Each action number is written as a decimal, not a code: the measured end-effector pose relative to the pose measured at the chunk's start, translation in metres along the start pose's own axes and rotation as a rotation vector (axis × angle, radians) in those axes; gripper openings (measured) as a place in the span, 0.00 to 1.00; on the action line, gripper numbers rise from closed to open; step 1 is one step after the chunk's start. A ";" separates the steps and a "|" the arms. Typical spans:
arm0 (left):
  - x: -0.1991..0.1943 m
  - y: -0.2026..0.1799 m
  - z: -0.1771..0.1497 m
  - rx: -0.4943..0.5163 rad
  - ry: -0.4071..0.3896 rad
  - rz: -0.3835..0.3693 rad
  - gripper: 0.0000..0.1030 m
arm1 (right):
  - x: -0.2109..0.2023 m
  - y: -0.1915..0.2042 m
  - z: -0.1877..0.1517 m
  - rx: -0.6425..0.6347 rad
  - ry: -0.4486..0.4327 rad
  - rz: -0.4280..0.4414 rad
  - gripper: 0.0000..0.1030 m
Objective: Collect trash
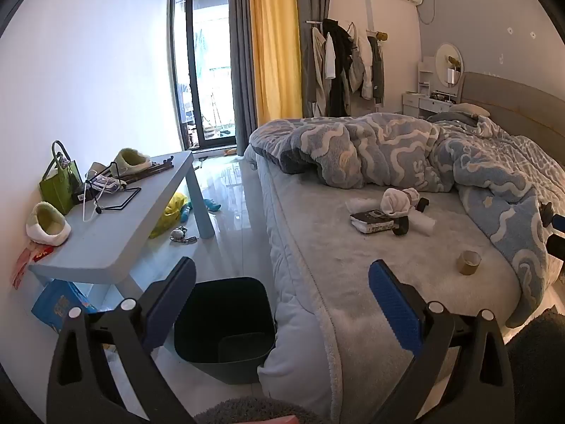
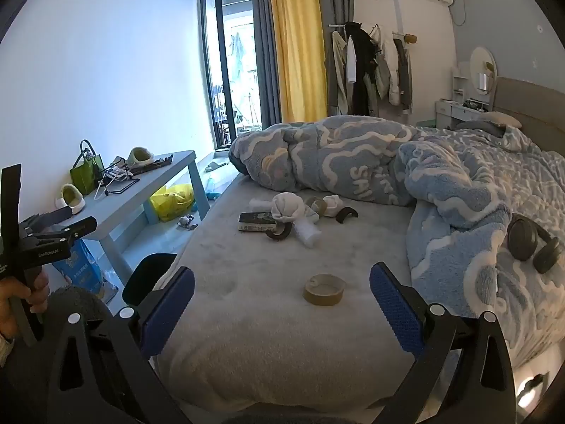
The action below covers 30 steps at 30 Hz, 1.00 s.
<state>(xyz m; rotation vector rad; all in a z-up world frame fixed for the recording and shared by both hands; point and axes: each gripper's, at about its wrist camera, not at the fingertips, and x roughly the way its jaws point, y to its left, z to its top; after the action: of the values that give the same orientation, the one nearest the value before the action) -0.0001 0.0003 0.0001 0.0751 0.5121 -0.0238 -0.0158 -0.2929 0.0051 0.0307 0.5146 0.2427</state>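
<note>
A: Both tools sit spread wide and empty at the foot of the bed. The right gripper, blue ribbed pads on black arms, holds nothing between its jaws.

B: And dead ahead of it, just beyond the pads?

A: A near-spent roll of brown packing tape, lying flat on the grey plush bedspread. Further out, a cluster: white rolled socks, a small dark book, black curved pieces I can't identify. Off to its right, black headphones rest on the blue wavy-patterned blanket.

B: The left one?

A: The left gripper is also released and empty. Just below and ahead of it stands the dark square plastic bin on the floor, tight against the mattress edge.

B: So what could spoil this?

A: The roll, I'd say. It's a low ring on soft pile; pads coming down unevenly could press it into the fabric or snag the bedspread. Another worry is sorting: headphones and book probably aren't trash. And a careless drop could miss the bin's opening.
</note>
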 end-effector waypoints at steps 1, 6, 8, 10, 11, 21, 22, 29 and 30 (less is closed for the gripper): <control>0.000 0.000 0.000 -0.001 0.000 -0.001 0.97 | 0.000 0.000 0.000 0.001 0.002 0.000 0.97; 0.000 0.000 0.000 -0.001 0.001 -0.001 0.97 | 0.000 0.000 0.000 -0.001 0.004 -0.002 0.97; 0.000 -0.001 0.000 0.002 0.001 0.000 0.97 | 0.000 0.000 0.000 0.001 0.003 -0.001 0.97; 0.000 0.000 0.000 -0.004 0.001 -0.002 0.97 | 0.001 0.002 0.000 -0.004 0.005 -0.004 0.97; 0.000 0.000 0.000 -0.003 0.000 -0.002 0.97 | 0.001 0.002 0.000 -0.005 0.005 -0.004 0.97; 0.000 0.000 0.000 -0.006 0.001 -0.003 0.97 | 0.001 0.001 0.000 -0.007 0.007 -0.005 0.97; 0.000 0.000 0.000 -0.006 0.000 -0.003 0.97 | 0.001 0.001 0.000 -0.008 0.007 -0.005 0.97; 0.000 0.000 0.000 -0.006 0.001 -0.004 0.97 | 0.001 0.002 -0.001 -0.009 0.007 -0.006 0.97; 0.000 0.000 0.000 -0.007 0.002 -0.004 0.97 | 0.002 0.002 -0.001 -0.009 0.008 -0.006 0.97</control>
<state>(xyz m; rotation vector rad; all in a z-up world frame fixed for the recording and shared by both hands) 0.0000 0.0006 0.0001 0.0677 0.5140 -0.0256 -0.0151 -0.2909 0.0038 0.0195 0.5216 0.2392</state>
